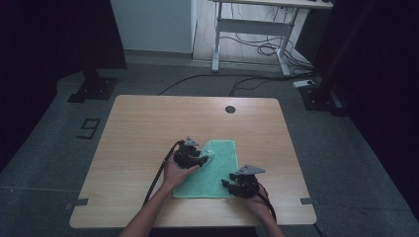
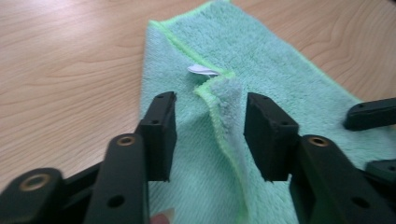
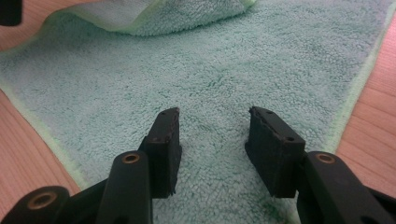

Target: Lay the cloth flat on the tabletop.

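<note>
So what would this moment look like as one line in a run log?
work: folding green towel on table | left gripper: open, folded corner between fingers, unpressed | right gripper: open over towel

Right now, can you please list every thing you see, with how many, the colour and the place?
towel: one, mint green, on the table's near middle, one corner folded over
label: one, white, on the towel by the folded corner
table: one, light wood, centre
hole cover: one, dark, table's far edge
desk: one, white legs, behind, cables on the floor under it
left gripper: one, black, jaws open either side of the folded corner
right gripper: one, black, jaws open over the towel
</note>
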Tool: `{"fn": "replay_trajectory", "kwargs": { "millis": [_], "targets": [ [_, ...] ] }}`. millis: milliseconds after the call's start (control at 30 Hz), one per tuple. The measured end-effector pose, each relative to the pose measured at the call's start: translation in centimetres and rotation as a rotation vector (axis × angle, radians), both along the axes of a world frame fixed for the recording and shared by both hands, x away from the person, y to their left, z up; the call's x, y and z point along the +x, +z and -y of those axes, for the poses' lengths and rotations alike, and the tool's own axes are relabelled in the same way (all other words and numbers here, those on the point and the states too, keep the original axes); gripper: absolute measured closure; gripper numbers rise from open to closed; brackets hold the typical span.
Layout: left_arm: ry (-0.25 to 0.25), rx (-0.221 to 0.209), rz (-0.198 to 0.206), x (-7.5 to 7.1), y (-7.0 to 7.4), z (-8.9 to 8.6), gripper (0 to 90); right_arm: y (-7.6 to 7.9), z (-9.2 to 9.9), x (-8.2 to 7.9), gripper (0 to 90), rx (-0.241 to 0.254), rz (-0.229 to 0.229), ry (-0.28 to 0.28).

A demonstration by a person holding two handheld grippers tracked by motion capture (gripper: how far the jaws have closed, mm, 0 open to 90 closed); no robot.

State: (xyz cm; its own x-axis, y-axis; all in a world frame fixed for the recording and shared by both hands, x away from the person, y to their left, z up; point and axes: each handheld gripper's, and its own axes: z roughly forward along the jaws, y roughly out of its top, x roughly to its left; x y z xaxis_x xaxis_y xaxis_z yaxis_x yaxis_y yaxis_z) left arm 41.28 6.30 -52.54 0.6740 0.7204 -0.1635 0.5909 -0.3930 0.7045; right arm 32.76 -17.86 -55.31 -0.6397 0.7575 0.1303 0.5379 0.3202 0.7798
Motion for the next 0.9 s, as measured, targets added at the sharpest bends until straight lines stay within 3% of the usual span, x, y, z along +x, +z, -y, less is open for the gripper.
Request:
{"fn": "replay_trajectory", "kwargs": {
  "millis": [133, 267, 367, 500, 700, 900],
  "targets": [
    [-0.006, 0.018, 0.011, 0.1, -0.2, 0.2, 79.0, 0.0, -0.1, -0.1, 53.6, -0.010, 0.005, -0.001],
    [0.057, -0.003, 0.088, 0.1, 1.2, -1.2, 85.1, 0.0, 0.0, -0.1, 53.6, -0.007, 0.004, -0.001],
    [0.093, 0.000, 0.120, 0.7, 2.2, -2.5, 86.1, 0.0, -0.1, -0.1, 53.5, -0.009, 0.006, -0.002],
    [0.145, 0.036, 0.115, 2.5, 2.5, -4.2, 85.8, 0.0, -0.1, -0.2, 53.4, -0.016, 0.009, -0.004],
    [0.237, 0.073, 0.068, 4.3, 1.4, -7.0, 84.0, 0.0, 0.0, -0.1, 53.6, -0.004, 0.001, -0.005],
    [0.277, 0.102, 0.019, 5.0, 0.2, -8.2, 65.2, 0.0, -0.1, -0.1, 53.0, -0.012, 0.006, -0.002]
  ]
}}
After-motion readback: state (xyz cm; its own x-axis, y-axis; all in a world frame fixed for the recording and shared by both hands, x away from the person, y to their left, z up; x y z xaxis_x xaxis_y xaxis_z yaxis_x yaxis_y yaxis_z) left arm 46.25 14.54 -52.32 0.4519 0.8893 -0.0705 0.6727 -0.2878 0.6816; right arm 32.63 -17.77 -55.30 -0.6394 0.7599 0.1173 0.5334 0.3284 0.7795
